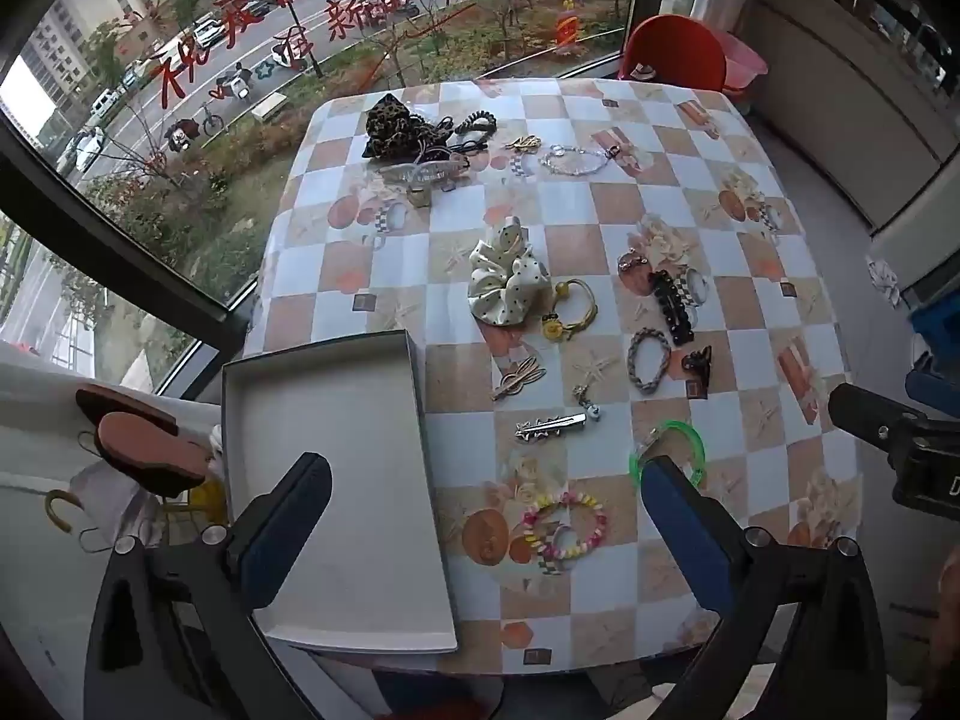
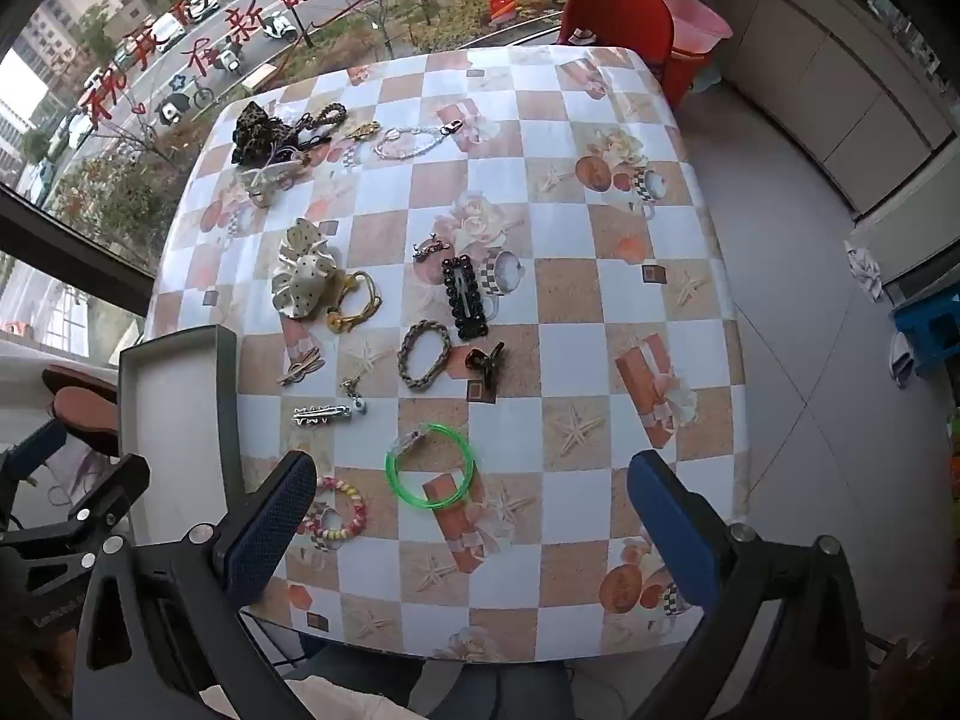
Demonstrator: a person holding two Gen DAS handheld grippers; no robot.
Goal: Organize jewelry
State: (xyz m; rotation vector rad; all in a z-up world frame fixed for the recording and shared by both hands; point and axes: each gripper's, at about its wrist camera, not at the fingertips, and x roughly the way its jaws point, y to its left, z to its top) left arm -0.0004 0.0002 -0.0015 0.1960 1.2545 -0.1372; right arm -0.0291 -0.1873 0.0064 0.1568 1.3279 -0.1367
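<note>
Overhead, both jaws wide, empty; box (image 1: 336, 480) overhangs table (image 2: 600, 312) left edge; right half bare

Both grippers' fingers (image 1: 288, 528) wide apart, empty

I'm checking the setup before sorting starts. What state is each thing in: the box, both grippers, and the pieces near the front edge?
Grey box: open, nothing inside.
Left gripper: open, holding nothing.
Right gripper: open, holding nothing.
Green bangle: flat on the table, untouched.
Bead bracelet: flat, loose.
Silver hair clip: lying closed.
Polka-dot scrunchie: bunched up.
</note>
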